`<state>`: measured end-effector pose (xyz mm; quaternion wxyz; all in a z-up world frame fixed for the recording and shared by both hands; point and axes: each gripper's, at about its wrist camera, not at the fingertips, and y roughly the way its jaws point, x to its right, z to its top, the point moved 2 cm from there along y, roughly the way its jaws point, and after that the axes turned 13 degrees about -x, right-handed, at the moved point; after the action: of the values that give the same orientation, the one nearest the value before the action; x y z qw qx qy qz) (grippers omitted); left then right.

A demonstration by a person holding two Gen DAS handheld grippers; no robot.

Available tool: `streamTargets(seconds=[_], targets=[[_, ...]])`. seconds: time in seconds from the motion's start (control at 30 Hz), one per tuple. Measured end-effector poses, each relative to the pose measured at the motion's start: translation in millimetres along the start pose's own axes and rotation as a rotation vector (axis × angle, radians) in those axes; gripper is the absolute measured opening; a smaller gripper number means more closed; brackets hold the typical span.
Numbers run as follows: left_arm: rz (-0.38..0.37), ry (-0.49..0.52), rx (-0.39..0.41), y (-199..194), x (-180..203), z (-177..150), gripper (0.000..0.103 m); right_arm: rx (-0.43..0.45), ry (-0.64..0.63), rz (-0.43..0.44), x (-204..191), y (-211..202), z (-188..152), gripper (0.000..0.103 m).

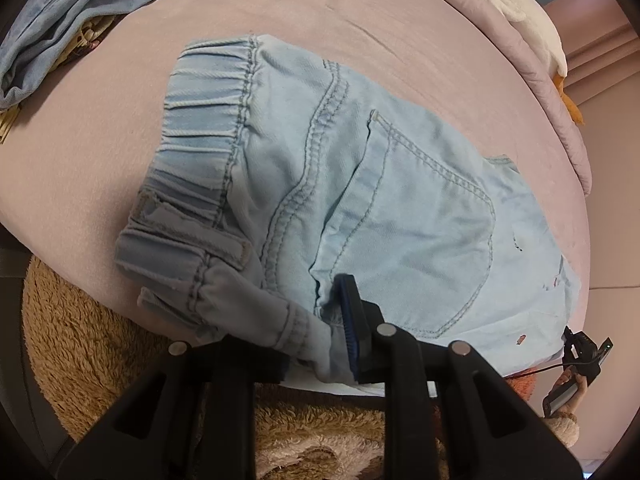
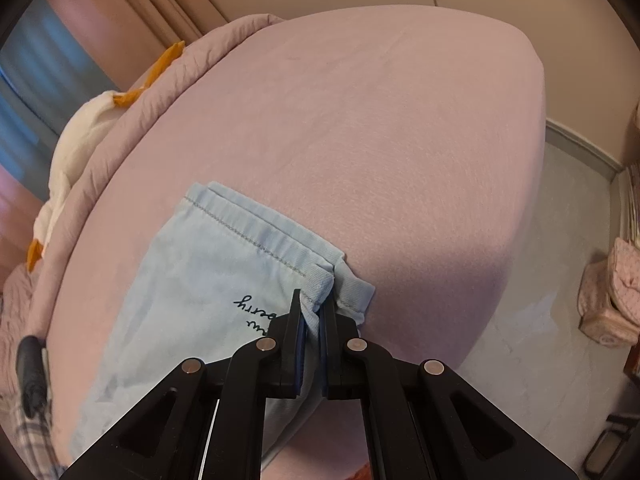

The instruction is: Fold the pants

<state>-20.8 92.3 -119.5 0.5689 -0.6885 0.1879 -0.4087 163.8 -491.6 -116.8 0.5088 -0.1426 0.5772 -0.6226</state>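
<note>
Light blue denim pants [image 1: 360, 184] lie on a pink bed [image 1: 120, 152], folded lengthwise, back pocket up, elastic waistband toward the upper left. My left gripper [image 1: 320, 320] is shut on the waist corner of the pants at the bed's near edge; its left finger is hidden under the cloth. In the right wrist view the leg hems [image 2: 224, 256] lie stacked on the bed [image 2: 380, 140], with black script lettering near them. My right gripper [image 2: 314, 312] is shut on the near corner of the hems.
A pile of blue-grey clothes [image 1: 60, 28] lies at the bed's far left. A white plush with orange parts [image 1: 532, 28] and a rolled pink quilt [image 2: 132, 120] sit along the far side. A brown fluffy rug [image 1: 88, 352] is below the bed edge. Pink storage items [image 2: 612, 292] stand on the floor at right.
</note>
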Motion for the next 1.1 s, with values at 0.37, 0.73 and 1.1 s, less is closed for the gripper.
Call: streamTargets(seconds=[0.37, 0.73, 1.1], targets=[[0.040, 0.018, 0.036, 3.4, 14.9, -5.7, 0.023, 0.039, -0.016, 0.065, 10.2, -0.8, -7.2, 0.000], [0.033, 0.033, 0.105, 9.8, 21.2, -14.5, 0.025, 0.058, -0.038, 0.126, 19.1, -3.2, -13.9, 0.000], [0.051, 0.068, 0.146, 14.9, 36.2, -11.7, 0.053, 0.038, -0.074, 0.186, 25.5, -4.2, -10.8, 0.000]])
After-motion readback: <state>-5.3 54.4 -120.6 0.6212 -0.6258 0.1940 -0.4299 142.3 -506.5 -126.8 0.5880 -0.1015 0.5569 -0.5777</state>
